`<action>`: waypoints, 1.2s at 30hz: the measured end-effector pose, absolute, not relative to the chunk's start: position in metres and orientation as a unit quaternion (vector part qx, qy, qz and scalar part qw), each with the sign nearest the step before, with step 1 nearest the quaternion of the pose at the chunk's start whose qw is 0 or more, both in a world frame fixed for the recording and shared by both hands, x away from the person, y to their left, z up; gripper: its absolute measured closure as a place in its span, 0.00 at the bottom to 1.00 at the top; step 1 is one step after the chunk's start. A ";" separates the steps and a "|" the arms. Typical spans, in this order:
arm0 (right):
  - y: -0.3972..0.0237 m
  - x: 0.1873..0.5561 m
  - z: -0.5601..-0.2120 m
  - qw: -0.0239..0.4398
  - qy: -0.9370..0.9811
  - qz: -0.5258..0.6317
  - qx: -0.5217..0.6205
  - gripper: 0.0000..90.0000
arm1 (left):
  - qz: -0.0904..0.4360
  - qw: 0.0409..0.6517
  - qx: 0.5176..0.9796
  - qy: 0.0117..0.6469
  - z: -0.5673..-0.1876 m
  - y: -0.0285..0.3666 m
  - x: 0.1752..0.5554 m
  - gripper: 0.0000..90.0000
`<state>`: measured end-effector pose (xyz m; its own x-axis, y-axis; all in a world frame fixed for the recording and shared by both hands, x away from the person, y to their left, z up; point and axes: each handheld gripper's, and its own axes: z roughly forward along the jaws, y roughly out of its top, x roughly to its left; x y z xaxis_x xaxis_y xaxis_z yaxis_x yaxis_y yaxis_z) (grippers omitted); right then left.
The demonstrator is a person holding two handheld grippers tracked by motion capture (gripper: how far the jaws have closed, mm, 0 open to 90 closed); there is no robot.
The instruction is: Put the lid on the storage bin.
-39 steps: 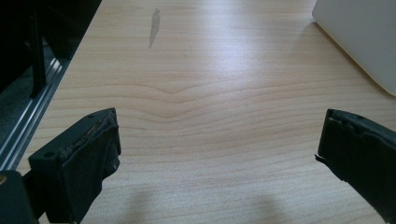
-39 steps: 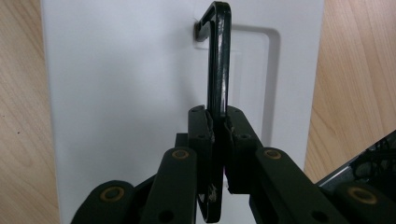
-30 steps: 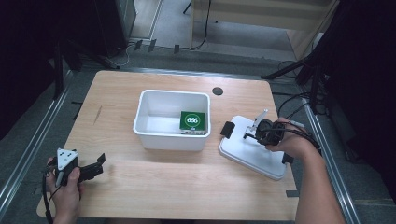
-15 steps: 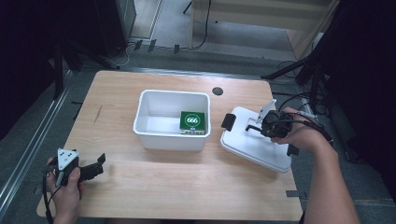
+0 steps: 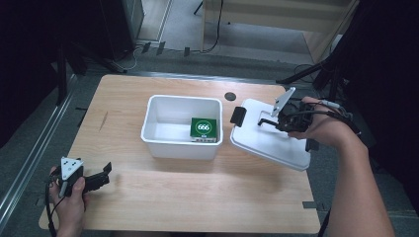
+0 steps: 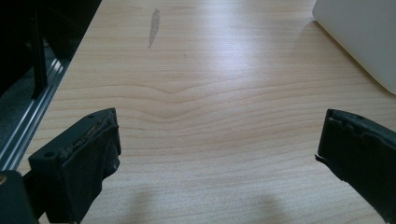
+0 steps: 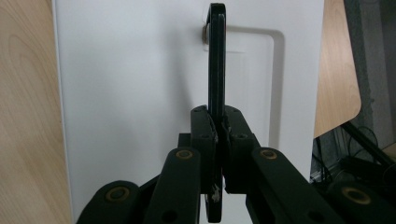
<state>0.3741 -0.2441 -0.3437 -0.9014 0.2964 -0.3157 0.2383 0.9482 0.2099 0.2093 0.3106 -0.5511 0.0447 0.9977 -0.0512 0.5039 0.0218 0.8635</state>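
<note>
The right claw (image 7: 217, 140) is clamping its two black jaws together on the thin black handle (image 7: 215, 60) of a white lid (image 7: 140, 93); in the right gripper view the handle is standing on edge between the pads (image 7: 204, 135) and running away to its hinge on the lid's top. In the high view the right claw (image 5: 271, 120) is being held in the person's right hand (image 5: 316, 128) over the surface's right edge, and the lid (image 5: 267, 140) is hanging tilted beneath it, its far end raised and its near corner reaching out past that right edge. A black latch (image 5: 238, 116) is sitting at the lid's left end, just beside the white bin (image 5: 180, 145).

The bin is standing in the middle of the wooden surface (image 5: 197, 197), open on top, and a green box (image 5: 203, 129) marked 666 is lying inside against its near right wall.

The left claw (image 5: 101, 174) is resting near the surface's near left corner, held in the left hand (image 5: 69, 200), well apart from the bin. In the left gripper view its jaws are standing wide apart over bare wood (image 6: 210, 116), gripping nothing, with the bin's white wall (image 6: 359, 37) showing at the upper right.
</note>
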 end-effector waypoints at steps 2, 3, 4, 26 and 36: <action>-0.239 0.375 -0.339 0.177 0.972 0.085 0.132 0.95 | 0.328 0.376 0.617 0.608 -0.551 0.311 0.209 0.00; -0.237 0.375 -0.337 0.176 0.972 0.085 0.129 0.95 | 0.329 0.377 0.616 0.609 -0.551 0.310 0.209 0.00; -0.234 0.376 -0.335 0.175 0.973 0.086 0.124 0.95 | 0.328 0.377 0.616 0.609 -0.551 0.310 0.209 0.00; -0.166 0.380 -0.308 0.169 0.976 0.120 0.062 0.95 | 0.330 0.374 0.617 0.609 -0.551 0.310 0.209 0.00; -0.124 0.385 -0.309 0.160 0.979 0.120 0.027 0.95 | 0.334 0.370 0.618 0.608 -0.551 0.309 0.210 0.00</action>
